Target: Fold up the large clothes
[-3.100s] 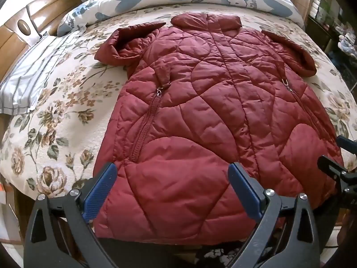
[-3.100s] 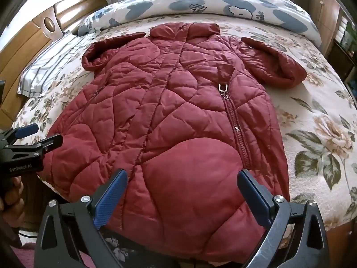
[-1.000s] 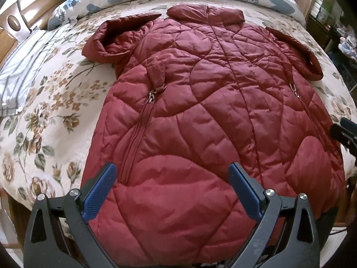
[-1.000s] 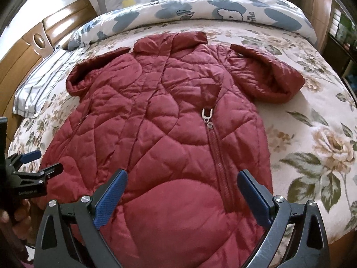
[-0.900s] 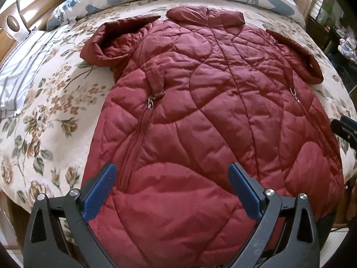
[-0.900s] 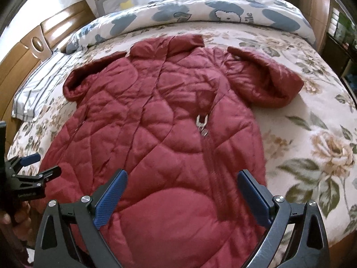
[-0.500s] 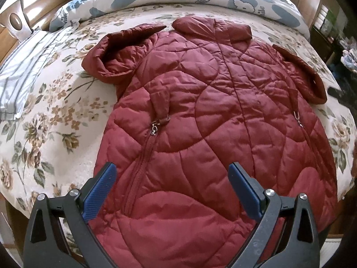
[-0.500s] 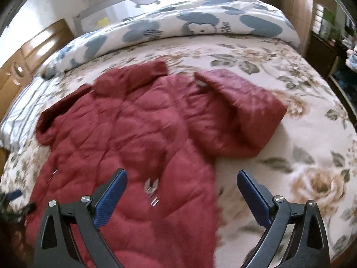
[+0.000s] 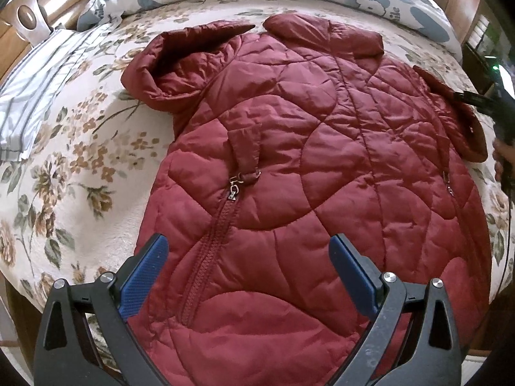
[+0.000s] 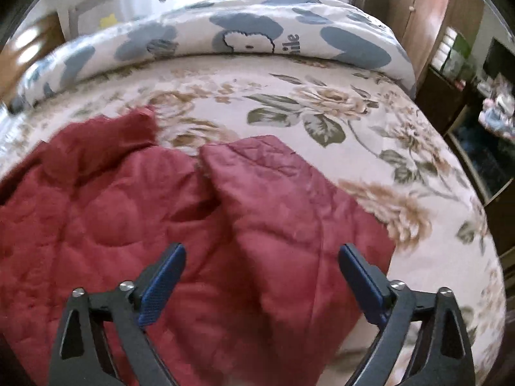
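A dark red quilted coat (image 9: 322, 160) lies spread flat on the flowered bedspread (image 9: 80, 160), collar at the far side, both sleeves folded short at the shoulders. My left gripper (image 9: 248, 270) is open and empty, above the coat's lower hem near the left side zipper (image 9: 233, 191). My right gripper (image 10: 260, 276) is open and empty, above the coat's right sleeve (image 10: 289, 212). The right gripper's body also shows in the left wrist view (image 9: 492, 106), at the far right beside that sleeve.
A rolled white and blue quilt (image 10: 225, 38) lies along the far side of the bed. A striped pillow (image 9: 29, 87) and the wooden headboard (image 9: 29, 9) are at the left. Dark wooden furniture (image 10: 450, 74) stands to the right of the bed.
My right gripper has moved forward and to the right, from over the coat's lower half to over its right sleeve. My left gripper has pulled back slightly.
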Demonstrator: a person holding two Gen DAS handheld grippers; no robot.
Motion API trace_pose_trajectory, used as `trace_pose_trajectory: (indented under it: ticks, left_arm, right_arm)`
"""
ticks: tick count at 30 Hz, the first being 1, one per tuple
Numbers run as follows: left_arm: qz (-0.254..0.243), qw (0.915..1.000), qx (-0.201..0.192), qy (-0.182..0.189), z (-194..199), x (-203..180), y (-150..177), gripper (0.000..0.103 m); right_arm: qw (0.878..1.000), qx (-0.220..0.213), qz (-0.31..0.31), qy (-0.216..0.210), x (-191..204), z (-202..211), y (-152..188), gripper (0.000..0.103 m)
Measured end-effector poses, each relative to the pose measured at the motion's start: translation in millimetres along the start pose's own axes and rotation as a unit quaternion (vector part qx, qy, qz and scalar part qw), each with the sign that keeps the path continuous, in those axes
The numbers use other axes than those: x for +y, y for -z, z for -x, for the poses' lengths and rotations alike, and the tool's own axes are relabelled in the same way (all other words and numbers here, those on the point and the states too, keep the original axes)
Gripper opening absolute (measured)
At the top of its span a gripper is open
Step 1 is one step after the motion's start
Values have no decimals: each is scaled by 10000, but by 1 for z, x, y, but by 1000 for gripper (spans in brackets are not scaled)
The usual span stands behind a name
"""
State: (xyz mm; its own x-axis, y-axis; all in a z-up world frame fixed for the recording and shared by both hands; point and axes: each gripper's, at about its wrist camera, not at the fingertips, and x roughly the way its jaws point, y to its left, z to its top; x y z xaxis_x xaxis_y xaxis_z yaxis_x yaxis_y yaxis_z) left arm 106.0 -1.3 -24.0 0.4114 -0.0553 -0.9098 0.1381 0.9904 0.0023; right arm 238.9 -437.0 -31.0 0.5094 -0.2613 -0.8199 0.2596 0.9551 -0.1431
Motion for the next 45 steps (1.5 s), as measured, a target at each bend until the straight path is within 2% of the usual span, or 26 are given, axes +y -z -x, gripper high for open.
trace_pose_trajectory:
  ticks: [1, 3, 4, 5, 6, 8, 11, 15, 19, 24, 27, 31, 33, 36, 40, 43, 44, 45]
  left_arm:
    - [1, 10000, 22, -14, -2, 1, 0, 101]
    - [-16, 10000, 80, -38, -5, 0, 1, 101]
    - [-26, 10000, 86, -42, -5, 0, 1, 101]
    - [-34, 10000, 78, -45, -6, 0, 0, 101]
    - [-39, 10000, 66, -44, -7, 1, 0, 101]
    - [-30, 10000, 66, -30, -9, 2, -2, 101]
    - [4, 9999, 104, 12, -14, 1, -4, 101]
    - [4, 9999, 89, 51, -19, -2, -7, 101]
    - [23, 9997, 107, 209, -21, 1, -7, 101]
    - [11, 9996, 37, 262, -23, 6, -9, 101]
    - [107, 9979, 61, 631, -25, 13, -17, 101]
    - [399, 9897, 163, 1368, -32, 25, -40, 101]
    - [498, 9854, 131, 1625, -35, 28, -55, 101]
    - [601, 9807, 128, 1857, -45, 30, -80, 101]
    - [821, 9691, 306, 2306, -69, 28, -119, 101]
    - [789, 9665, 455, 2401, -87, 19, -134, 100]
    - [756, 9678, 495, 2350, -92, 16, -138, 98]
    - [714, 9691, 522, 2304, -97, 11, -141, 88]
  right_arm:
    - [9999, 52, 72, 92, 1, -8, -3, 83]
    - [9991, 198, 224, 294, 3, -27, -5, 59]
    - [9989, 257, 233, 305, 2, -32, -6, 52]
    - [9991, 293, 182, 251, -1, -36, -6, 32]
    - [9994, 261, 109, 194, -3, -34, -5, 20]
    - [9999, 70, -30, 119, -4, -19, -7, 16]
    - [9990, -248, -168, -319, 5, 8, -4, 15]
    - [9944, -434, 11, -961, 38, 42, 5, 14]
    - [9854, -428, 236, -1633, 77, 63, 21, 14]
    - [9738, -345, 497, -2193, 119, 71, 43, 14]
    - [9642, -320, 688, -2543, 139, 68, 55, 15]
    - [9393, -310, 1050, -3250, 164, 65, 70, 15]
    - [9328, -309, 1339, -3332, 176, 64, 76, 15]
    - [9293, -282, 1588, -3322, 189, 60, 83, 16]
    - [9287, -249, 1587, -3341, 192, 56, 86, 19]
    - [9280, -256, 1565, -3373, 194, 56, 86, 19]
    - [9278, -253, 1553, -3384, 194, 55, 86, 20]
    - [9273, -259, 1537, -3404, 193, 56, 86, 20]
